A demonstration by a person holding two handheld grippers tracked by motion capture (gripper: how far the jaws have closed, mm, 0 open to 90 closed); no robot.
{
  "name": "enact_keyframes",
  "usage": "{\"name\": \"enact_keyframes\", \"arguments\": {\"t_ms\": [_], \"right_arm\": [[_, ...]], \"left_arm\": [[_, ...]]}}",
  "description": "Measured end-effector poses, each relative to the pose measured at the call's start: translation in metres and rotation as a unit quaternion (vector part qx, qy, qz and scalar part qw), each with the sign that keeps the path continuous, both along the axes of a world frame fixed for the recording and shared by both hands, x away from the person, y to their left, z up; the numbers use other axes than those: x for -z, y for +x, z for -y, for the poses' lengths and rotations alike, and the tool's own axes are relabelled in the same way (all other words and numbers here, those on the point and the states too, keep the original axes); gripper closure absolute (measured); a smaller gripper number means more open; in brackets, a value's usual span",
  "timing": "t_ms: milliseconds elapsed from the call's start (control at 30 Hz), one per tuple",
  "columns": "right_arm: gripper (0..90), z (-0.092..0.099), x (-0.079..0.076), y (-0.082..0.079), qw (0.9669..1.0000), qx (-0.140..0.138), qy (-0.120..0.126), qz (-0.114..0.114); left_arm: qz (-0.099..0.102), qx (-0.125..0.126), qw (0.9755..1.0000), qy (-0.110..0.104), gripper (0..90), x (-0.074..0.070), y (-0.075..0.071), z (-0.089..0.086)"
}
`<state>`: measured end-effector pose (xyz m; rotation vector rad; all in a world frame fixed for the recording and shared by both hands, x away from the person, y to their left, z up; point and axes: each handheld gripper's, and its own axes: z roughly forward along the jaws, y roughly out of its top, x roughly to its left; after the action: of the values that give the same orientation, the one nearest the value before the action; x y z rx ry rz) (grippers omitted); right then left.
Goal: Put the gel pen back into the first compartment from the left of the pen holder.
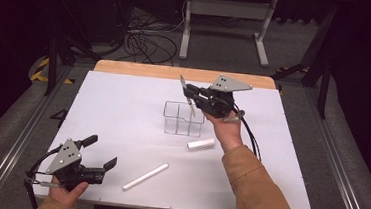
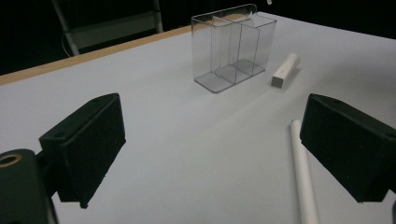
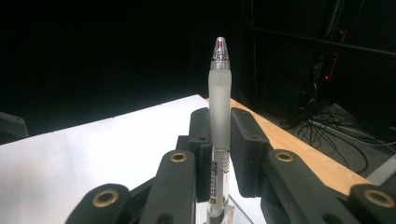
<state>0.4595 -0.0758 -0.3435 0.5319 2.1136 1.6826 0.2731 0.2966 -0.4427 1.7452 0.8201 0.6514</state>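
Observation:
My right gripper [image 1: 188, 92] hovers over the back of a clear plastic divided container [image 1: 182, 126] in the middle of the table. It is shut on a frosted clear pen [image 3: 219, 102], whose tip sticks up past the jaws in the right gripper view. In the high view the pen [image 1: 190, 106] slants down toward the container. My left gripper [image 1: 103, 150] rests near the front left corner, its jaws wide open with nothing between them [image 2: 215, 140]. A long white stick [image 1: 145, 176] lies to its right.
A short white tube [image 1: 201, 145] lies just in front and right of the container [image 2: 233, 46]. The white sheet [image 1: 123, 109] covers the table, with a wooden edge [image 1: 141, 70] at the far side. Cables and a white table frame [image 1: 226, 10] sit on the floor beyond.

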Motion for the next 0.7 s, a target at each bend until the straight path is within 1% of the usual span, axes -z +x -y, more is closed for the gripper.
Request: {"name": "enact_keyframes", "arguments": {"t_ms": [433, 600, 700], "right_arm": [[79.6, -0.021, 0.007, 0.006, 0.9999, -0.003, 0.011, -0.002], [79.6, -0.030, 0.008, 0.008, 0.9999, -0.007, 0.015, 0.004], [79.6, -0.035, 0.010, 0.009, 0.9998, -0.010, 0.017, 0.003]], "left_arm": [[0.002, 0.002, 1.0000, 0.001, 7.4, 0.000, 0.000, 0.000], [0.001, 0.003, 1.0000, -0.001, 7.4, 0.000, 0.000, 0.000], [0.001, 0.003, 1.0000, 0.000, 7.4, 0.000, 0.000, 0.000]]}}
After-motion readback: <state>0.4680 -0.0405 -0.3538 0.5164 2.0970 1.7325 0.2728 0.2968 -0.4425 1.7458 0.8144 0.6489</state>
